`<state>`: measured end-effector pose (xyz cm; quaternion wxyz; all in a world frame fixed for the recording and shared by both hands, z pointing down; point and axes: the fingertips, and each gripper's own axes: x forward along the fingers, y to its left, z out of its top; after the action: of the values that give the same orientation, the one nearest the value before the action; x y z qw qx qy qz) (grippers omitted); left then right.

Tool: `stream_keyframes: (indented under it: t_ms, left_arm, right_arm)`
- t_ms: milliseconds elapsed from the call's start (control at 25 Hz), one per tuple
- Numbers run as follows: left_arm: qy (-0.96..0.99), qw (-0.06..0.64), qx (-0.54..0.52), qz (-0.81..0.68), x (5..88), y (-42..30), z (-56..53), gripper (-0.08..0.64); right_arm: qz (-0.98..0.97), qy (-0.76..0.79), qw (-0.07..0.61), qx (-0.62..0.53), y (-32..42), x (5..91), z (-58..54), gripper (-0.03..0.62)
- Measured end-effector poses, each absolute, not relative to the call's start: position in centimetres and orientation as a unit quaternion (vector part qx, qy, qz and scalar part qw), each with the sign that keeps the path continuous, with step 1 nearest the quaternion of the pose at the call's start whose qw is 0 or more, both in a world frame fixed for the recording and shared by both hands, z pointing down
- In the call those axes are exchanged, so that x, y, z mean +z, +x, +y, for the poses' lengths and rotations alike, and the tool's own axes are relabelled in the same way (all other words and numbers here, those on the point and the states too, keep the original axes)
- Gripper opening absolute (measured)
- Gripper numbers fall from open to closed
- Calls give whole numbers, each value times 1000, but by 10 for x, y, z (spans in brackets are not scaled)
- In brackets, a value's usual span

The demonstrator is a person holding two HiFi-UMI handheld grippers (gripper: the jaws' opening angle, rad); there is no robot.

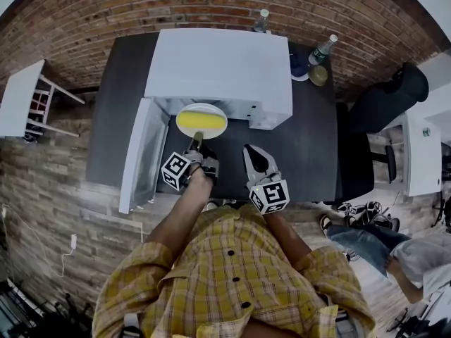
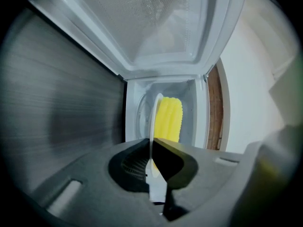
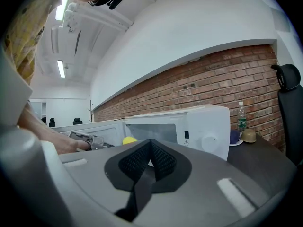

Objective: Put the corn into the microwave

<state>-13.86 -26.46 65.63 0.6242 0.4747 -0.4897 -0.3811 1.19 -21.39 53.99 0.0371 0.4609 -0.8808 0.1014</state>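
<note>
A white microwave point(image 1: 218, 65) stands on the dark table point(image 1: 303, 146), its door point(image 1: 144, 153) swung open to the left. My left gripper point(image 1: 196, 141) is shut on the rim of a white plate point(image 1: 211, 109) that carries the yellow corn point(image 1: 201, 124), right at the oven's mouth. In the left gripper view the plate point(image 2: 152, 122) stands edge-on between the jaws of that gripper point(image 2: 151, 162), with the corn point(image 2: 169, 119) beside it and the cavity ahead. My right gripper point(image 1: 250, 150) hovers just right of the plate, shut and empty point(image 3: 150, 157).
Two bottles point(image 1: 323, 49) point(image 1: 261, 21) and a small bowl point(image 1: 318, 74) stand at the table's back right. A black chair point(image 1: 384, 104) sits to the right, and white desks flank the table. Another person point(image 1: 394, 252) is at the lower right.
</note>
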Motion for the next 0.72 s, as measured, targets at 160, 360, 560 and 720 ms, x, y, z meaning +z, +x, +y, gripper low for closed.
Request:
stream_keyframes:
  t_ms: [160, 360, 560, 720]
  left_arm:
    - [469, 623, -380, -498, 666, -137, -280, 14]
    - [458, 622, -384, -505, 679, -135, -300, 14]
    - [453, 626, -378, -511, 688, -134, -319, 14]
    - [442, 630, -374, -518, 697, -134, -328, 14]
  right_arm:
    - [-881, 459, 39, 106, 11, 543, -219, -5]
    - [-881, 457, 44, 111, 15, 549, -223, -5]
    - [-879, 461, 46, 115, 21, 552, -229, -5]
    - [-879, 460, 48, 118, 22, 554, -233, -5]
